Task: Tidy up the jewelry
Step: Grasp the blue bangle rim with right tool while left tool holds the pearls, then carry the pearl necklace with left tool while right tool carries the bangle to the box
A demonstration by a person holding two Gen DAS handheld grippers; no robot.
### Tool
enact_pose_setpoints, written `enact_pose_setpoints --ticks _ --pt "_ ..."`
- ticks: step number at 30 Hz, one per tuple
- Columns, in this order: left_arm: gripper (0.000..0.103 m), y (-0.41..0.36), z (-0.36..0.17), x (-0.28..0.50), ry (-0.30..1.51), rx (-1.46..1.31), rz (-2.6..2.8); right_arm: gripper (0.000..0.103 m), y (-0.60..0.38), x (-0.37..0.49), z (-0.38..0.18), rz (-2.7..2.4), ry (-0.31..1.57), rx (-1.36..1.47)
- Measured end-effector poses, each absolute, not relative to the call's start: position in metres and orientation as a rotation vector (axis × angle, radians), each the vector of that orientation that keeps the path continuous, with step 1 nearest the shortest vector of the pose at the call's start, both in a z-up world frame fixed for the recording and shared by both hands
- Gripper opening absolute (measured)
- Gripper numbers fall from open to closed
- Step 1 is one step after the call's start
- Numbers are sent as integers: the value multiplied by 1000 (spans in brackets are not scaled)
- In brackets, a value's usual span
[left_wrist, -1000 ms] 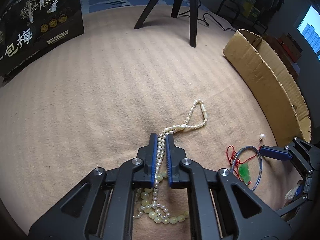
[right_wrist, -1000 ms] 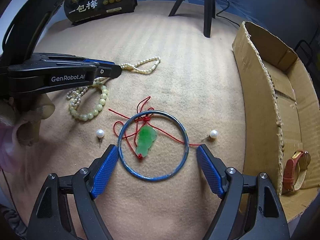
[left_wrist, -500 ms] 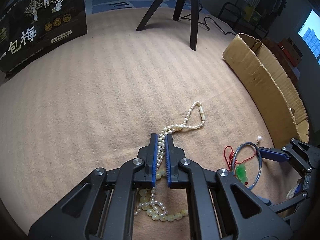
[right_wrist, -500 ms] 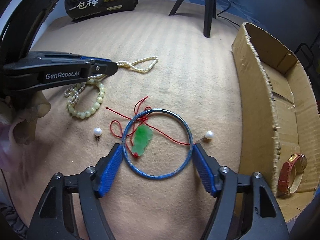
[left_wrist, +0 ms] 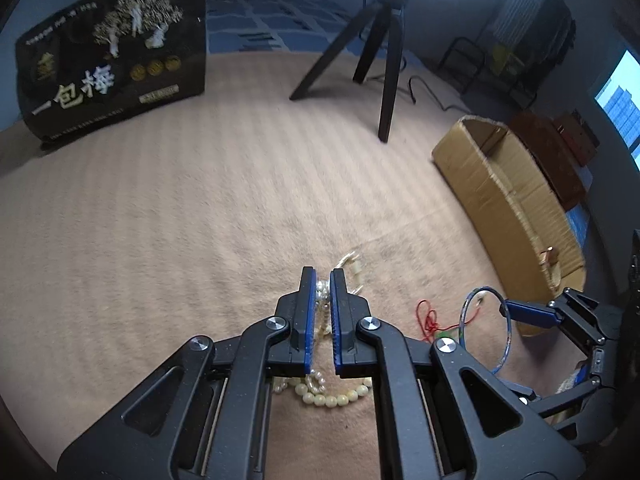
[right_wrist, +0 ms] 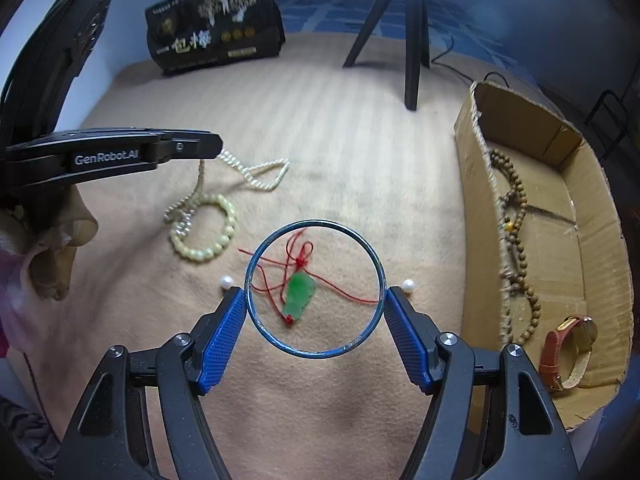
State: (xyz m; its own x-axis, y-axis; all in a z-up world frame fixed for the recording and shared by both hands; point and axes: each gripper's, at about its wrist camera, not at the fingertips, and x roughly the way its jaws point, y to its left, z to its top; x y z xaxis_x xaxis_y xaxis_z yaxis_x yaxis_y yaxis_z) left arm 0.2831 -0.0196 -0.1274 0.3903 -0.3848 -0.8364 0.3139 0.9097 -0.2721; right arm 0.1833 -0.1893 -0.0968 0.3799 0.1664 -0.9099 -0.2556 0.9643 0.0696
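Observation:
My left gripper (left_wrist: 320,276) is shut on a white pearl necklace (left_wrist: 322,294) and holds it lifted; its strands hang down (right_wrist: 256,172). A pale green bead bracelet (right_wrist: 208,236) lies under it on the beige blanket. My right gripper (right_wrist: 314,304) is shut on a blue bangle (right_wrist: 316,344), gripped at both sides and raised off the blanket; the bangle also shows in the left wrist view (left_wrist: 484,328). A green jade pendant on red cord (right_wrist: 298,294) lies below the ring. Two pearl earrings (right_wrist: 227,281) (right_wrist: 408,285) lie on either side.
An open cardboard box (right_wrist: 592,184) stands at the right, holding a brown bead string (right_wrist: 516,224) and a brown-strap watch (right_wrist: 568,348). A black tripod (left_wrist: 384,52) and a dark printed package (left_wrist: 112,76) stand at the back of the blanket.
The right gripper closed on the blue bangle and lifted it off the blanket. The left gripper rose with the pearl necklace, pulling its strands up off the blanket.

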Motion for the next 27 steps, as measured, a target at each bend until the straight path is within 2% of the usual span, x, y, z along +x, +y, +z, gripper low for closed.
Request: enact_pose_setpoints --ticks 14,27 --pt "5 -8 -65 262 991 -139 -442 70 -208 174 -59 292 1066 -79" --pt "5 -47 -31 243 944 -168 -523 70 -271 177 -37 199 1023 -48"
